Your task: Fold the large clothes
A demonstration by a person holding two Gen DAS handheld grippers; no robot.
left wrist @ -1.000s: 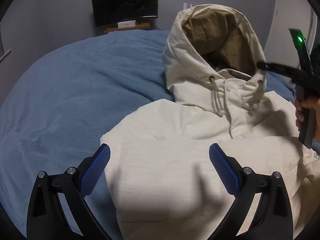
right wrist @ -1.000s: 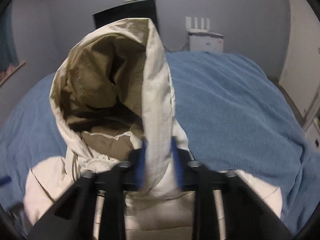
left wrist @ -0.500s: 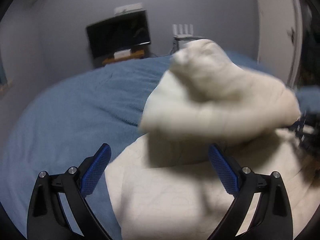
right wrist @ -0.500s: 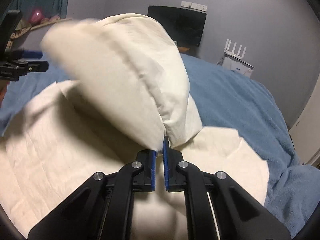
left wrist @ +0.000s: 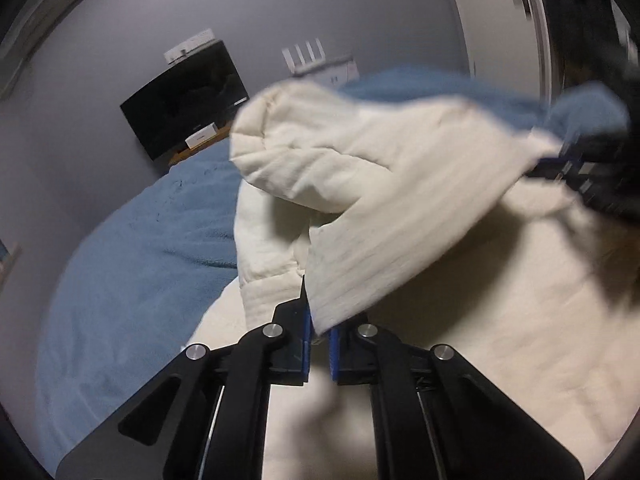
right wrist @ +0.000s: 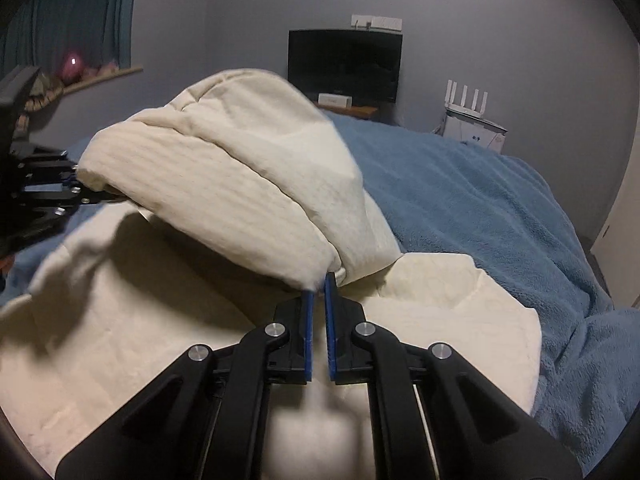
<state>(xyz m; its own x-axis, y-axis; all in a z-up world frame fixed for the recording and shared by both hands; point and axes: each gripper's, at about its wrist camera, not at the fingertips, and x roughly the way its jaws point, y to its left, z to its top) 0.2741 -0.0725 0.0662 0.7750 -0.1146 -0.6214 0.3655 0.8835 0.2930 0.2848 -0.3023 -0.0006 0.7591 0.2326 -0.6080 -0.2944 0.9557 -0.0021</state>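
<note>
A cream hoodie (right wrist: 140, 320) lies spread on a blue blanket (right wrist: 460, 200). Its hood (right wrist: 240, 168) is lifted and flipped forward over the body. My right gripper (right wrist: 319, 292) is shut on the hood's near edge. In the left wrist view my left gripper (left wrist: 320, 328) has its jaws closing on the hood (left wrist: 360, 168), and the pads pinch its other edge. Each gripper shows in the other's view: the right gripper (left wrist: 560, 162) at the far right, blurred, and the left gripper (right wrist: 86, 188) at the far left. The hood hides the neck and drawstrings.
The blue blanket (left wrist: 140, 260) covers the whole bed around the hoodie. A dark screen (right wrist: 344, 64) stands against the back wall, with a white router on a box (right wrist: 472, 120) to its right. A shelf with small things (right wrist: 80, 80) runs along the left wall.
The hood, upright a second ago, has been swung forward and down over the body by the right gripper. The left gripper, wide open before, has closed on the hood's edge and rolled.
</note>
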